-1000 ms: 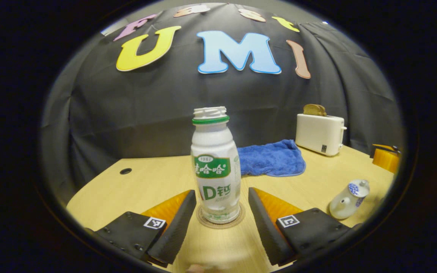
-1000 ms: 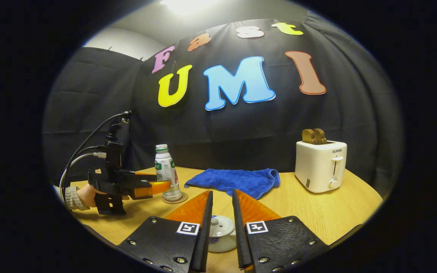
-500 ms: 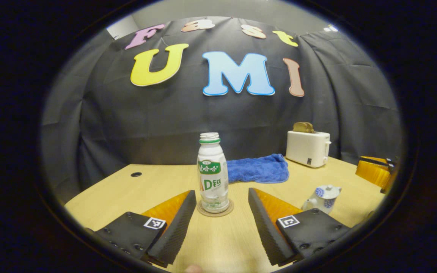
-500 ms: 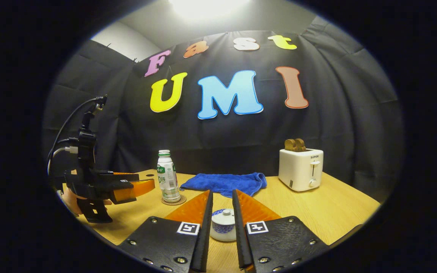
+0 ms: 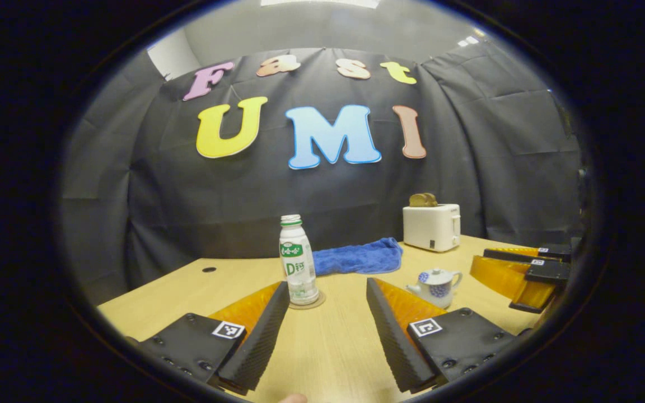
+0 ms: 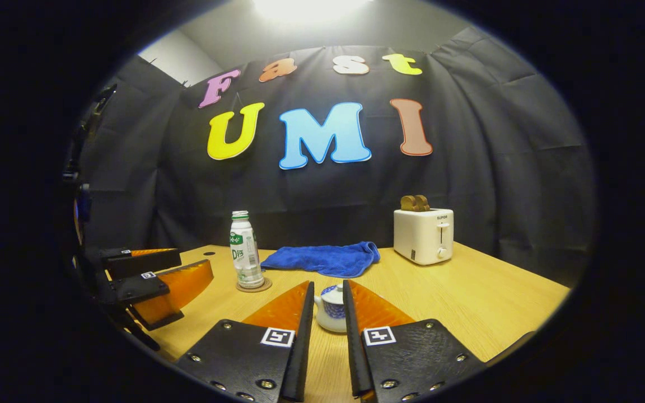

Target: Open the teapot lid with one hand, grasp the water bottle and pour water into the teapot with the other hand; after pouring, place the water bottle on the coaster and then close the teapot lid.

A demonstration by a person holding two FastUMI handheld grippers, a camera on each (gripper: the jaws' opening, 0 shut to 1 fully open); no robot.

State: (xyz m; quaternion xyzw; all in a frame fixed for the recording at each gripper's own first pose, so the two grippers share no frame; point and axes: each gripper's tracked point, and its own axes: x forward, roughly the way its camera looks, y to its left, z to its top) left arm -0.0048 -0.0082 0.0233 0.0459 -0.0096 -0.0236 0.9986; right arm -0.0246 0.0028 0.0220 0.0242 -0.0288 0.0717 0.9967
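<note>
On the left we see our left gripper (image 5: 328, 313) with its fingers spread wide and nothing between them, hovering over the bare wooden table (image 5: 333, 358). Just past its tips the water bottle (image 5: 298, 259) stands upright on the round coaster (image 5: 307, 303), uncapped at the neck. Behind it lies a blue cloth (image 5: 359, 256), and to the right of that sits the small teapot (image 5: 435, 284) with its lid (image 5: 436, 273) on the pot. Farther back a white toaster (image 5: 431, 226) stands near the wall, and at the far right edge our right gripper (image 5: 518, 268) comes into the left gripper view. In the right gripper view that gripper (image 6: 326, 336) has its fingers drawn close together with only a narrow gap, gripping nothing; the teapot (image 6: 331, 308) stands beyond the tips, apart from them. We judge the task as good as finished, so the risks are small ones. The open bottle is tall and light on a small coaster, so a careless sweep of the left gripper could tip it and spill water across the table. We cannot tell whether the lid sits fully seated; if it rests crooked, a nudge from the right gripper could knock it off.
</note>
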